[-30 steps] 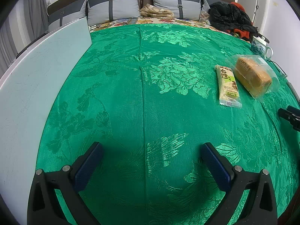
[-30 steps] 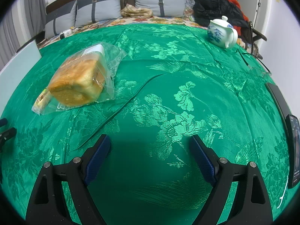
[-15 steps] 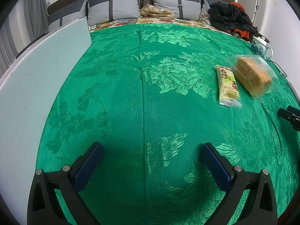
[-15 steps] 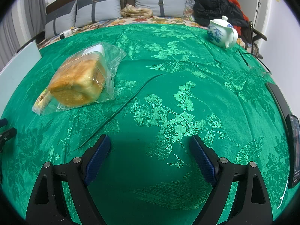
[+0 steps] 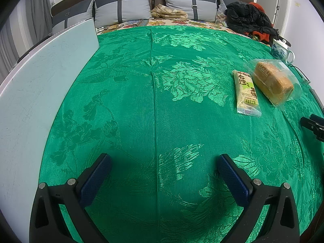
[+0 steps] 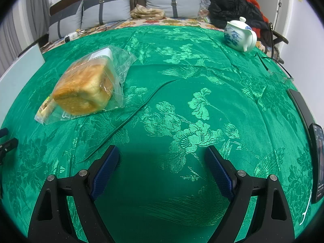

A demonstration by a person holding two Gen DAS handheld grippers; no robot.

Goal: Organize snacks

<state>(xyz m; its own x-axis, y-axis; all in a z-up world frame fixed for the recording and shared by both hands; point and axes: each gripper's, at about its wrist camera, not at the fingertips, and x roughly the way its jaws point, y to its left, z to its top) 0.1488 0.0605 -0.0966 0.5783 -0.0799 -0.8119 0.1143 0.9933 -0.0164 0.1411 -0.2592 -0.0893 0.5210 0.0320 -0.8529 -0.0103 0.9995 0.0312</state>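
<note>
Bagged golden bread loaf (image 6: 83, 89) on our green brocade cloth (image 5: 154, 101), long yellow-green wrapped snack bar (image 5: 246, 92) just left of loaf, our left gripper (image 5: 162, 168) and right gripper (image 6: 162, 158) spread wide, empty, nearer than loaf.

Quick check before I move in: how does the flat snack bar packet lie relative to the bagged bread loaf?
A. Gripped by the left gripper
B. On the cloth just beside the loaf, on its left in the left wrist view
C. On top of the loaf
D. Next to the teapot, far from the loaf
B: the snack bar packet lies flat on the green cloth right alongside the bagged bread loaf; both grippers are open and empty.
</note>
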